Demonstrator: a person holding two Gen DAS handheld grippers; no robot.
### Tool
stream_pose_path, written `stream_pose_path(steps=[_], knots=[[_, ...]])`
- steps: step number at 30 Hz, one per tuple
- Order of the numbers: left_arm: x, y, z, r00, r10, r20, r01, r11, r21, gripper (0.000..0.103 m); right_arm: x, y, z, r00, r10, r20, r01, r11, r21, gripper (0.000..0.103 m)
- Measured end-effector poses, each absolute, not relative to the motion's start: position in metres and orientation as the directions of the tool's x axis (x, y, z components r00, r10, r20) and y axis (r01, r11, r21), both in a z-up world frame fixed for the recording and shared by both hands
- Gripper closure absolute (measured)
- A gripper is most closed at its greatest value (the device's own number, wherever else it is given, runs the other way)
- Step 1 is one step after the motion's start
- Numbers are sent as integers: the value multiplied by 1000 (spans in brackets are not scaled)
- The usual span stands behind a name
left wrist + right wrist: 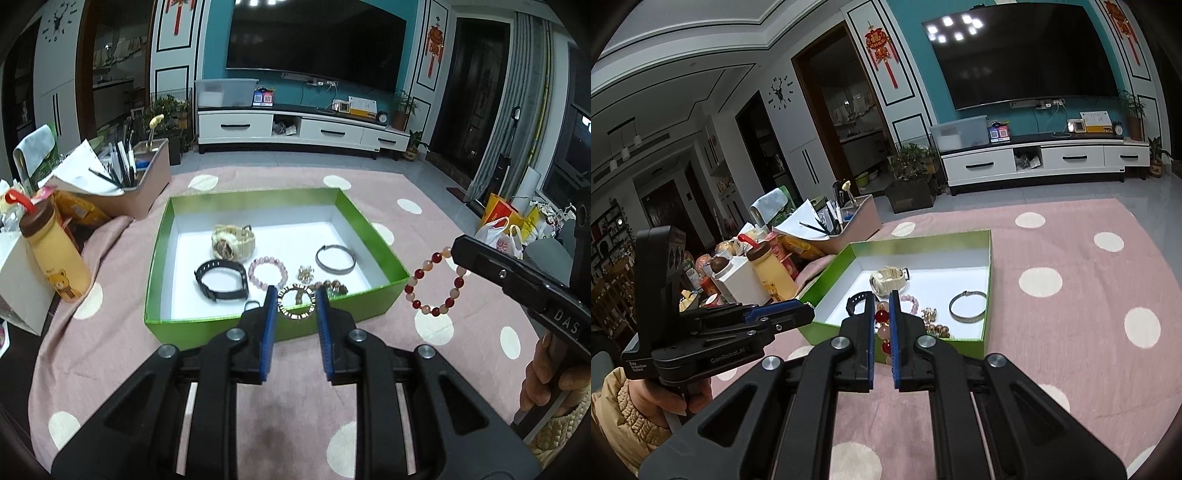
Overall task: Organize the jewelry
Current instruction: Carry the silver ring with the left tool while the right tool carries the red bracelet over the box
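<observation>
1. Now the right gripper (882,328) has its jaws clenched on a red-and-peach bead bracelet (436,284), which hangs in the air just beside the right wall of the green box (391,258), above the pink dotted cloth (406,369).
2. Judging by its look, the bracelet is light and limp: beads on a cord, so it droops into a loop from the pinch and will swing. The beads seem smooth and round, likely slippery; pinching across the cord between two beads should hold better than squeezing one bead.
3. The left gripper (295,306) holds a small ring-shaped bangle (296,302) between its blue pads (271,325), at the near wall of the box. It looks stiff, so a light squeeze across its rim should do.
4. Already in the box lie a cream watch (232,242), a black watch (221,280), a pink bead bracelet (267,271), a metal bangle (335,259) and some small pieces I cannot make out.
5. Lowering each piece onto bare floor before letting go should stop beads rolling or tangling.
</observation>
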State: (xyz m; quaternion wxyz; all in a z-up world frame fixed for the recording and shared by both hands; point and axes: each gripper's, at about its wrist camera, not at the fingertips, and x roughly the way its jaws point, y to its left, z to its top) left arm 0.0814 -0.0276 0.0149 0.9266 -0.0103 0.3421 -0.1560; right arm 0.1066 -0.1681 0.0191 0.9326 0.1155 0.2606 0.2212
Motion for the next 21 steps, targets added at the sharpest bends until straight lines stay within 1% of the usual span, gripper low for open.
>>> stream_pose_path(steps=[13,21], knots=[[100,-34,31,739,-298,-604,294,950,-108,83,132,-161,32,784,458,-419,-354,884,304,96],[104,-35,32,740,-297,-604,294,950,-106,83,147,-155,32,778,457,-432,-359,886,293,96]])
